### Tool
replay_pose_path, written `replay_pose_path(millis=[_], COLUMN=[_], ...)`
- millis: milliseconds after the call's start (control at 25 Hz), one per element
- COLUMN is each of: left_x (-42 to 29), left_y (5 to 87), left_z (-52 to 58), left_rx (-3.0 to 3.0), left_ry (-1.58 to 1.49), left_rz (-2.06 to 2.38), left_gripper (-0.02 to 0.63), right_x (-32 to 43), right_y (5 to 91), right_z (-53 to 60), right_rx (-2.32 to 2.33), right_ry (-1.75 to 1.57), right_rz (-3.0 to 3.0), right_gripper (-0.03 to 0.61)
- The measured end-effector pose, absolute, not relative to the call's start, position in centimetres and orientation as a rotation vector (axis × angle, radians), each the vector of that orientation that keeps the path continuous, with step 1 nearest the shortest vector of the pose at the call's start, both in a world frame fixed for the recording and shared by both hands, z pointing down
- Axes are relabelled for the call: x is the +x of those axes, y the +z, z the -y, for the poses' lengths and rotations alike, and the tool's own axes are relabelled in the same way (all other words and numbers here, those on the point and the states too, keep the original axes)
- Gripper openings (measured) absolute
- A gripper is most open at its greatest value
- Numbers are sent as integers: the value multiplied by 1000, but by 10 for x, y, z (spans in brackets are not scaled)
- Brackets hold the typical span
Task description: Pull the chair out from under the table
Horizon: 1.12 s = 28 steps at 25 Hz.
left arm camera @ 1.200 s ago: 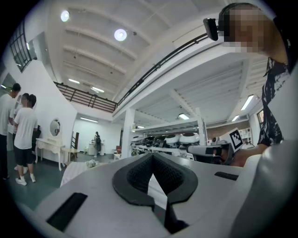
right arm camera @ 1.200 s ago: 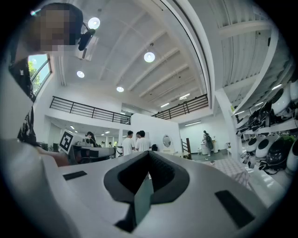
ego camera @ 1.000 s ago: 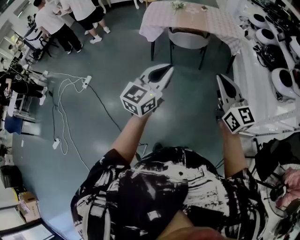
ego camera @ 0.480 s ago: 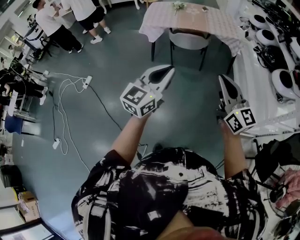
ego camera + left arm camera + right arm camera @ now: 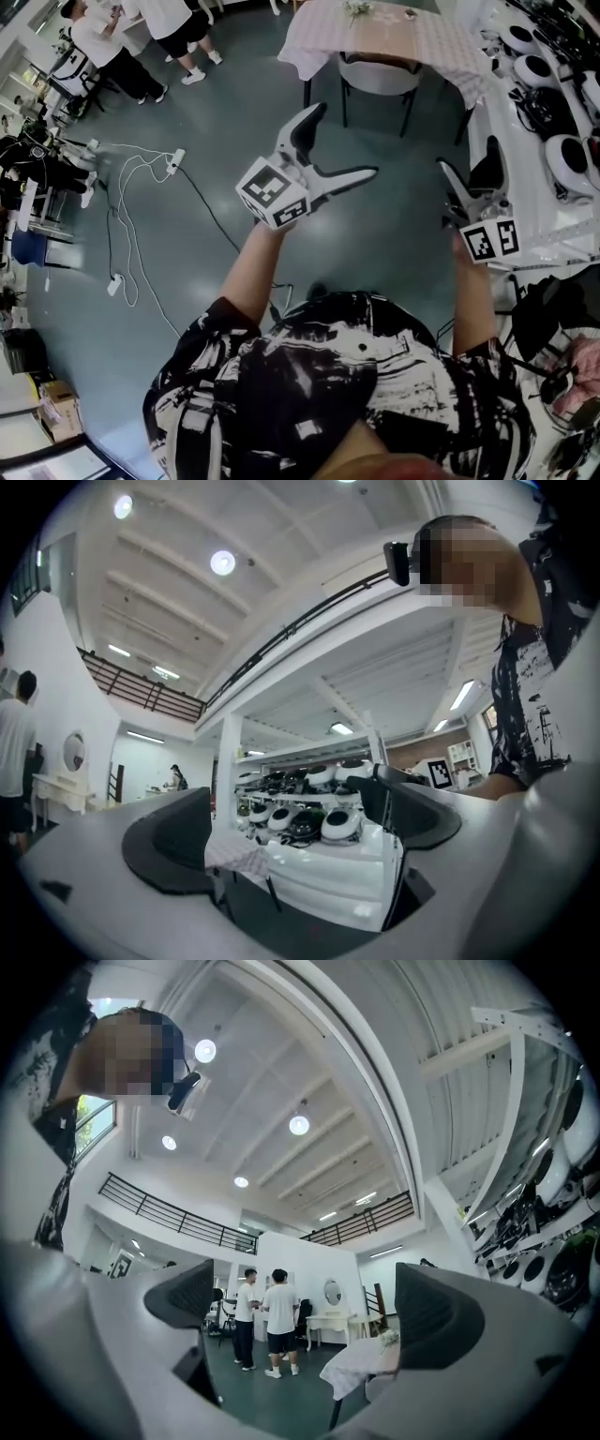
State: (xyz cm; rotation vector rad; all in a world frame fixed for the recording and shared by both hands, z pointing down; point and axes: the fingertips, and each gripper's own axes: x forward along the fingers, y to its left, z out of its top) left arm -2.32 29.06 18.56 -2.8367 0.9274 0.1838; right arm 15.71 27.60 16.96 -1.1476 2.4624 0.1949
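Approach step: chair [image 5: 378, 77] tucked under desk [image 5: 427, 42], well apart. Left gripper [image 5: 347, 141], right gripper [image 5: 469, 155]: fingers just spread, empty. Next: reach chair back.

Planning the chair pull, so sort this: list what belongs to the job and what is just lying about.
Job: chair, tucked under the cloth-covered table; left gripper and right gripper, jaws have just been opening, empty.

Lying about: white cables on the floor; cardboard box; round white devices on shelving; people standing.
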Motion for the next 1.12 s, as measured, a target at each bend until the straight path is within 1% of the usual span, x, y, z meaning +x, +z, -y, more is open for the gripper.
replay_pose_path(millis=[320,800,920,1120], left_x=[0,83,91,82], left_y=[190,216,221,225], left_z=[-287,-267,-261,-235], left_rx=[-2844,-2846,-2855,-2861], left_ry=[167,145,116,101], left_rz=[-929,-983,-982,-975], left_gripper=[566,565,565,565], right_x=[182,269,275,263], right_y=[169,193,198,203], right_z=[-281,-261,-252,-228], right_rx=[-1133,-1082,-1068,-1061], right_ry=[225,208,196,176], right_rz=[-2469,-2557,-2556,-2562], right_gripper=[575,574,574,574])
